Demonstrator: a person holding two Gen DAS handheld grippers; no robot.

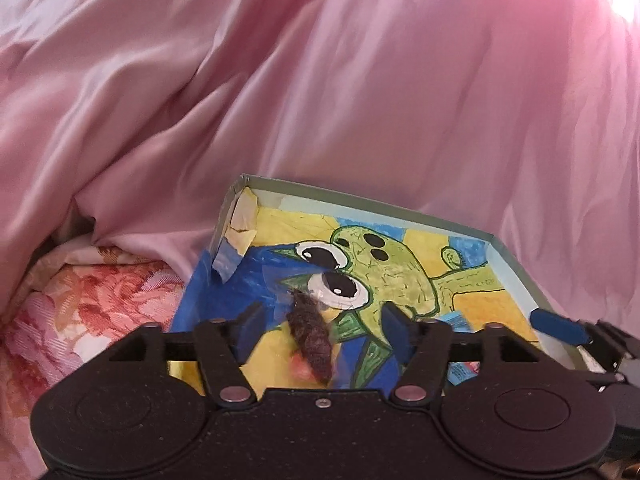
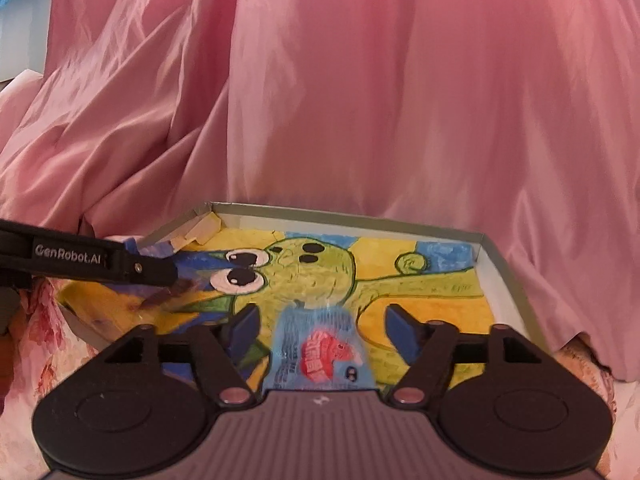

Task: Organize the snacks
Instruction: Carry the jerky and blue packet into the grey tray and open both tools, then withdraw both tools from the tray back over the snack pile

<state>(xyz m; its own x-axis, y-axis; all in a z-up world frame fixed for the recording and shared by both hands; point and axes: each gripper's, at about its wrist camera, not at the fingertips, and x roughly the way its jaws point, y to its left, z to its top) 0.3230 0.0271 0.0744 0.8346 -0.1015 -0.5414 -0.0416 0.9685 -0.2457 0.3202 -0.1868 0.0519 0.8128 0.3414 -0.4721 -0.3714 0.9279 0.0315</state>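
Backdrop: big pink satin sheet (image 1: 360, 92), heavily creased, fills upper part of both views, draped down behind the tray.
Bedding: pink-and-orange floral quilted fabric (image 1: 80, 304) w/ rose pattern, under the sheet at left; seen also along the lower edges of right wrist view.
Tray: shallow grey-green cardboard box lid (image 2: 360, 222) w/ low walls, floor covered by a hand-painted green big-eyed creature on yellow & blue; sits on the floral fabric, far wall against the pink sheet. Beige tape scraps in its far-left corner.
Left hand-held gripper (image 1: 322, 322): black body, blue pads, jaws apart, over left half of tray. Nothing clamped; pads clear of the snack on both sides.
Right hand-held gripper (image 2: 322, 326): black arms, grey ribbed body, blue pads, jaws apart, over middle of tray. Pads not touching the packet.
Blue packet: light-blue plastic snack packet w/ red logo (image 2: 322, 354), blurred, lying on tray floor between right gripper's open jaws, near edge.
Brown snack: dark brown elongated snack in clear wrapper (image 1: 310, 330), blurred, lying at an angle on tray floor between left gripper's open jaws, just below the painted eyes; orange-red bit at its near end.
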